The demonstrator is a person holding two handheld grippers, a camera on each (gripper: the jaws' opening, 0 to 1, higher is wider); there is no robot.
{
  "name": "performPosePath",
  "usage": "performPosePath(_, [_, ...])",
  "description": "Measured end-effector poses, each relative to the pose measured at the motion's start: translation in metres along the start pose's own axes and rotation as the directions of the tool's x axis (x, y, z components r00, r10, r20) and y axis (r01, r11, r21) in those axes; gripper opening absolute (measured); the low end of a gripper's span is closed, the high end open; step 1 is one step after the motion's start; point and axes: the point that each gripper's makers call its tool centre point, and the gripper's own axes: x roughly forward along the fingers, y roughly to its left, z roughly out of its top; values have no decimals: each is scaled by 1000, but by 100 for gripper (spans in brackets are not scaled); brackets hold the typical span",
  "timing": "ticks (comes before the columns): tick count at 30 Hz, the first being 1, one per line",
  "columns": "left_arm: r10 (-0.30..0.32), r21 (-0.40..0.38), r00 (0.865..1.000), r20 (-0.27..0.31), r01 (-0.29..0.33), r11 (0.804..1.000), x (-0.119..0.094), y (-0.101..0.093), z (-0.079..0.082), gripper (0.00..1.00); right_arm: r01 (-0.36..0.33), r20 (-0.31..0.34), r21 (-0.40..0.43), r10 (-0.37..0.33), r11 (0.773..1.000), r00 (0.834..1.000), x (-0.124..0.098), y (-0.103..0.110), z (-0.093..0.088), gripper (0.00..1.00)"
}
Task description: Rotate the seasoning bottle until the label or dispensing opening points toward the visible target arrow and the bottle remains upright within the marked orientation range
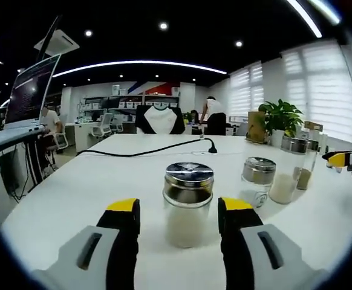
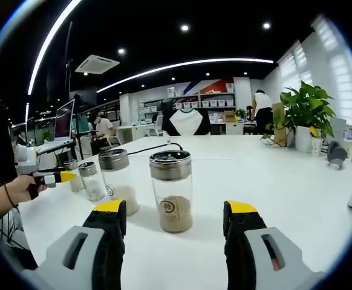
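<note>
Both claws stand open — close your right gripper (image 2: 175, 225) squarely on the bottle (image 2: 172, 190), then twist slowly, keeping it upright; left gripper (image 1: 179, 220) waits.

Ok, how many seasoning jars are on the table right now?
4, all in the left gripper view: the nearest jar stands between that view's jaws, the second jar to its right, then the white-filled jar and the brown-filled jar. Others may be hidden.
</note>
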Motion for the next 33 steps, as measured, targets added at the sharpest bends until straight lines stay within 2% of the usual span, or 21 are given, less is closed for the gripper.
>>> performPosePath(4, [-6,17,1000,-6,6,1000,2,-5,0,52,2,3,1,-2,1000,1000,0,-1,1,66])
performPosePath(11, [-12,32,1000,-19,12,999,5,-3,-3,48,5,4,1,-5,1000,1000,-1,-4,3,66])
performPosePath(12, [-18,29,1000,-21,18,999,6,-3,-4,46,8,7,4,-8,1000,1000,-2,-5,3,66])
performPosePath(14, [-38,11,999,-24,39,999,6,-5,-6,35,8,6,7,-8,1000,1000,-1,-6,3,66])
performPosePath(17, [-39,37,999,-20,40,999,8,-6,-8,34,8,3,6,-8,1000,1000,-1,-6,2,66])
performPosePath(33, [-67,44,998,-9,67,997,8,-6,-8,33,5,3,6,-5,1000,1000,1,-6,0,66])
